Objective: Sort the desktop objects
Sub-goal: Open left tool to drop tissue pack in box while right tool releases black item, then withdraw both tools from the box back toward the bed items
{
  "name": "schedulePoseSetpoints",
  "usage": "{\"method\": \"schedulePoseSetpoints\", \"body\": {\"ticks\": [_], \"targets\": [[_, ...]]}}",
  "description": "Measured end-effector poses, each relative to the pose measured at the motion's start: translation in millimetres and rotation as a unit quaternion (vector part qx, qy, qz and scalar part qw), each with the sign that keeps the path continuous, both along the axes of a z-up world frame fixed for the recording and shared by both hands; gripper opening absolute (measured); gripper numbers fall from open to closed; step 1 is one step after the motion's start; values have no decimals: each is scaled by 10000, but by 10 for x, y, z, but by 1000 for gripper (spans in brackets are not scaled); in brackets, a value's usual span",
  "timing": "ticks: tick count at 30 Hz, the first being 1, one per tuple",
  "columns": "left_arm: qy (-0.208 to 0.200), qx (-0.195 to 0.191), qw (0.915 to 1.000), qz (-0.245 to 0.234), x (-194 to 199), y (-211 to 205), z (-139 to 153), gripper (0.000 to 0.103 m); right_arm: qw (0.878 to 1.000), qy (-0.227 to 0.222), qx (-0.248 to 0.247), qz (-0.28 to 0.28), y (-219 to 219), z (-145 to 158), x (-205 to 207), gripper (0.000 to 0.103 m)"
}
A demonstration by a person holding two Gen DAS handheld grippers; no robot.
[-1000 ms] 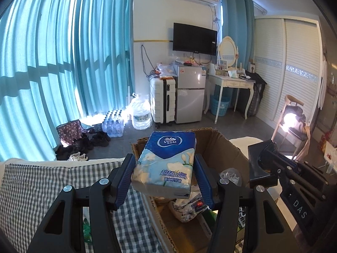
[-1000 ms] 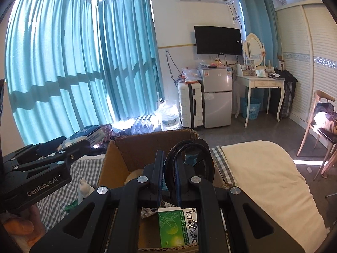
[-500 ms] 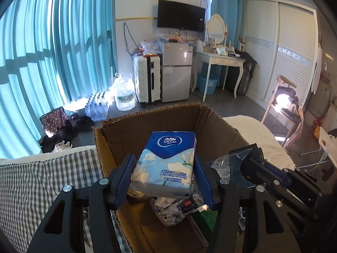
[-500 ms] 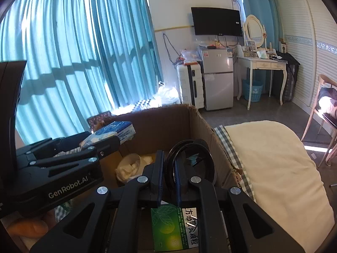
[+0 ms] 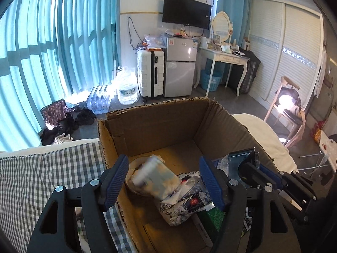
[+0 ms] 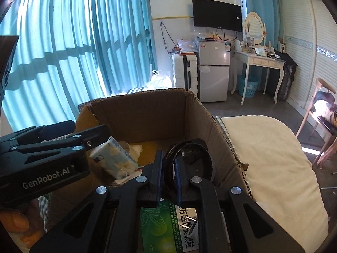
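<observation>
A brown cardboard box stands open on the bed. My left gripper hangs over it with its jaws opening; the blue-and-white tissue pack is a blur between them, clear of both pads and tilted as it drops among the things inside. The right wrist view shows that pack just below the left gripper. My right gripper is shut on a black tape roll, held over the box near its right wall.
Inside the box lie a floral packet and a green medicine carton. A checked cloth covers the bed on the left and a cream blanket on the right. A chair stands beyond.
The left jaws have spread and let go of the tissue pack, which now falls into the box. Both grippers have come lower over the box. The right one still grips the black roll.
</observation>
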State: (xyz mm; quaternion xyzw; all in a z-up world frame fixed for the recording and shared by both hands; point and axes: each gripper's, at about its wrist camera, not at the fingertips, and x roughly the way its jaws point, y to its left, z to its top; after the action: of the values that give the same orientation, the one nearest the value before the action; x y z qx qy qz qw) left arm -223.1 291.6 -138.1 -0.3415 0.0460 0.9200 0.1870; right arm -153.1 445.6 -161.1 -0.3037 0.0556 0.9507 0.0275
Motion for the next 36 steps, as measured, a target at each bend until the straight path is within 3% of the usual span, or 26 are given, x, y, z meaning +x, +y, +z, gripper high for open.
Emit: {"method": "schedulePoseSetpoints", "body": {"ticks": [4,14,22,26,28,31,36], "targets": [[64,28,10000,67,50,-114,108,72,9999,162,26,-42,-14,85,63,32],[316,-2,9991,288,239,-373,445,73,9983,587,-28,18,-126,383,208,35],[556,31,9974,452,459,-675,705,79,9967,795,91,163,-355,661,348,52],[723,-23,9953,643,594,-863,846,88,9956,892,75,275,-466,788,410,69],[791,-58,9941,743,657,-953,897,88,9953,901,158,313,-540,808,419,70],[879,-47,9912,987,743,-1168,964,98,9958,803,261,344,-666,828,414,72],[987,-11,9869,1273,848,-1493,1059,103,9942,913,317,462,-746,913,516,89]]}}
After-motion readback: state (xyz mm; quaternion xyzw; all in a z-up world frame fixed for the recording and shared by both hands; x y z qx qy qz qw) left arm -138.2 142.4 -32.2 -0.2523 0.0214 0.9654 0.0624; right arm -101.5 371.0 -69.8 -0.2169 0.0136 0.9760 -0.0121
